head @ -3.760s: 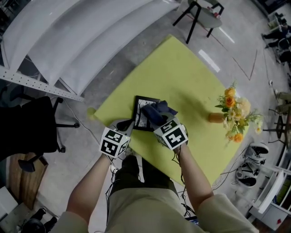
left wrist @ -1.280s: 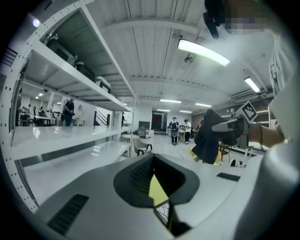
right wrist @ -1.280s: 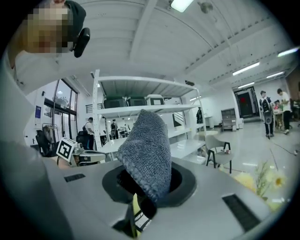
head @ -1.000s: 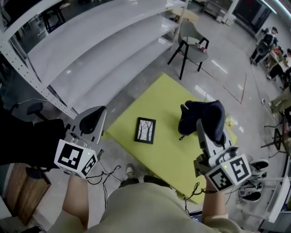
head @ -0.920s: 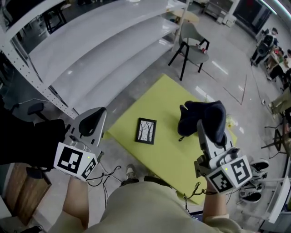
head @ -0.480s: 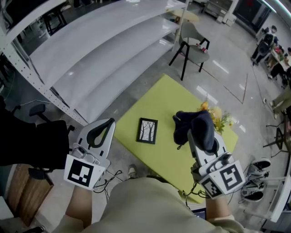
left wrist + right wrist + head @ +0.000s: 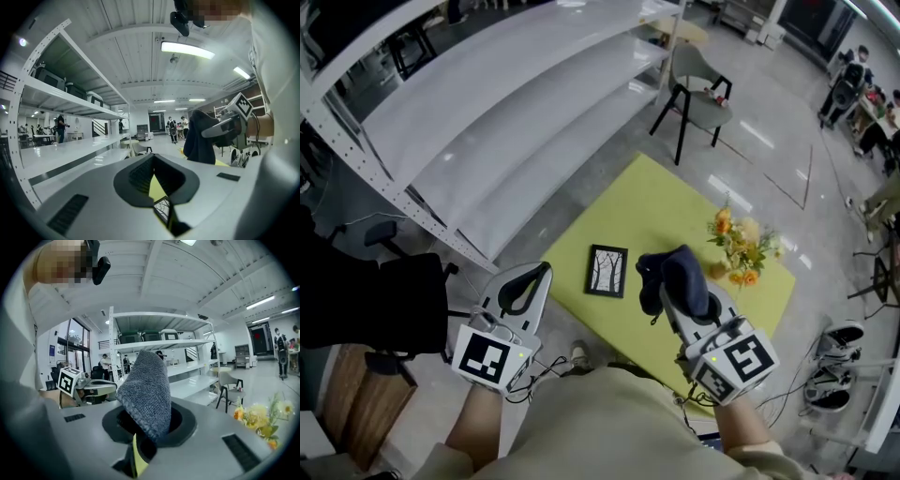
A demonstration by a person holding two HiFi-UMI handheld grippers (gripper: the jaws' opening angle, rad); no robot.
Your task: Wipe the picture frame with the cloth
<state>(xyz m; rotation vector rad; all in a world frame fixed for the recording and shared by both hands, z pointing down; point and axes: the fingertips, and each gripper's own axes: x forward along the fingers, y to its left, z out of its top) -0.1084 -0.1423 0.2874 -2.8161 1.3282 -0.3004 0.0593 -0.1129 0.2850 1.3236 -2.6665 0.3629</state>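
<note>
Frame on the table, cloth lifted clear

The black picture frame (image 7: 607,271), showing a bare-tree print, lies flat on the yellow table (image 7: 666,202). Right of the frame and raised above it, the right gripper (image 7: 686,302) pinches a dark blue-grey knitted cloth (image 7: 672,273) that drapes over its jaws. Left of the frame, off the table, the left gripper (image 7: 534,274) is held up with jaws together and nothing between them.

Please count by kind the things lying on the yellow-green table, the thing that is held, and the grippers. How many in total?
Picture frame: 1
Flower bouquet: 1
Dark cloth: 1
Grippers, left gripper and right gripper: 2
Total: 5
</note>
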